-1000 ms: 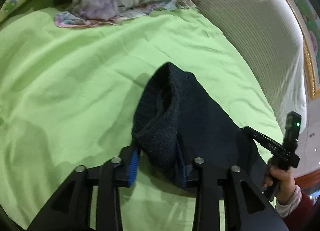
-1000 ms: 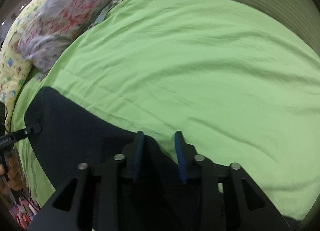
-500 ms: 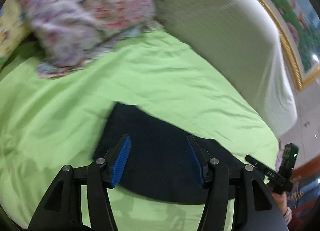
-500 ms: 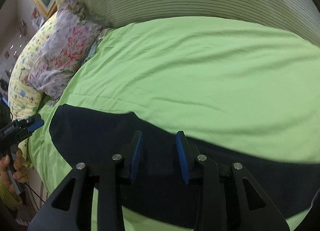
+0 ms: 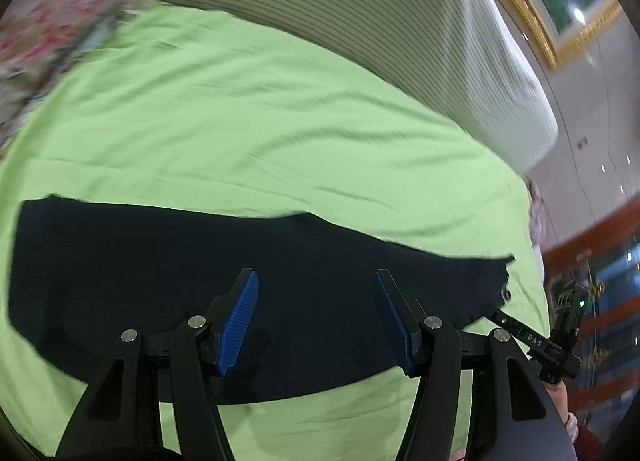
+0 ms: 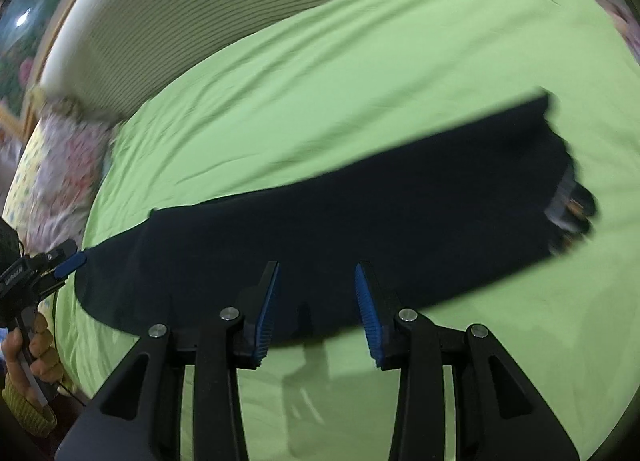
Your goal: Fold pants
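The dark navy pants (image 5: 200, 261) lie flat as one long band across the green bed sheet (image 5: 260, 121); they also show in the right wrist view (image 6: 360, 217). My left gripper (image 5: 314, 321) is open and empty, raised above the band's near edge. My right gripper (image 6: 316, 309) is open and empty, also above the near edge. The right gripper's tip shows at the far right of the left wrist view (image 5: 532, 337). The left gripper's tip shows at the left of the right wrist view (image 6: 60, 261).
A white striped headboard cushion (image 5: 360, 21) curves along the far side of the bed. Floral pillows (image 5: 48, 41) lie at the far left, also seen in the right wrist view (image 6: 64, 165). A gold picture frame (image 5: 532, 13) hangs behind. The bed's edge (image 5: 540, 261) drops off at right.
Both grippers let go of the pants and opened. They pulled back and up, and the pants now lie spread flat as a long band on the sheet.
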Demonstrator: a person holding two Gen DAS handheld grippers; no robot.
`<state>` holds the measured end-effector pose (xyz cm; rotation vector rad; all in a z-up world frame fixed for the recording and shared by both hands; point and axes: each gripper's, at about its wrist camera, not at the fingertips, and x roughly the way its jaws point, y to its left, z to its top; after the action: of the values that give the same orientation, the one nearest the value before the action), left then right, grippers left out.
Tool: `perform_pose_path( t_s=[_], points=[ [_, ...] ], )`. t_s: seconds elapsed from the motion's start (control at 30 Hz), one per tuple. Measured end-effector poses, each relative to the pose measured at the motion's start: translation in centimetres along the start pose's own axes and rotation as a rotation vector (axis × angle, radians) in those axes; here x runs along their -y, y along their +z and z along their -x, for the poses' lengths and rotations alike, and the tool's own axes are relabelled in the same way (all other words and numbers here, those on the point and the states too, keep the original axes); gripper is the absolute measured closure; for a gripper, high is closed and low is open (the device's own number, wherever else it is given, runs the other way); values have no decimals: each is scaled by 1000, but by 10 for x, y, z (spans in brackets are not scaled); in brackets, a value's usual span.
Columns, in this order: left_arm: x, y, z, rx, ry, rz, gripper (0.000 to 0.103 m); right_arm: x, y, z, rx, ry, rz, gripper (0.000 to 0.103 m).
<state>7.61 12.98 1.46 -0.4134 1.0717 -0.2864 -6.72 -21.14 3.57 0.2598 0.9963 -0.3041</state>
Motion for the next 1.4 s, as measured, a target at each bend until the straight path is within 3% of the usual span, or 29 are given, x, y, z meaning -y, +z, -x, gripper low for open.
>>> perform_pose_path(
  t_s=[0.3,0.5,0.8,0.93,1.07,1.3,1.33,1.37,1.4],
  points=[
    [76,-3,-50,-127,-54,-158,39,57,-10,23,52,-53,-162,63],
    [132,-3,-89,-224,-98,-271,39,91,-13,27,81,-58,-274,57],
    [197,-3,-144,-327,-133,-355,39,125,-6,24,122,-53,-389,56],
    [210,-1,-160,-357,-141,-372,38,132,-2,29,167,-55,-429,56],
    [226,2,-179,-386,-142,-420,37,138,1,18,133,-10,-483,55],
    [250,2,-209,-455,-150,-468,36,142,11,4,173,25,-540,55],
    [254,3,-213,-461,-152,-476,35,142,13,3,183,34,-542,61],
    [261,2,-218,-470,-155,-491,35,141,13,4,191,22,-539,85],
    [263,2,-220,-477,-157,-498,34,142,14,5,199,15,-535,90]
  ],
)
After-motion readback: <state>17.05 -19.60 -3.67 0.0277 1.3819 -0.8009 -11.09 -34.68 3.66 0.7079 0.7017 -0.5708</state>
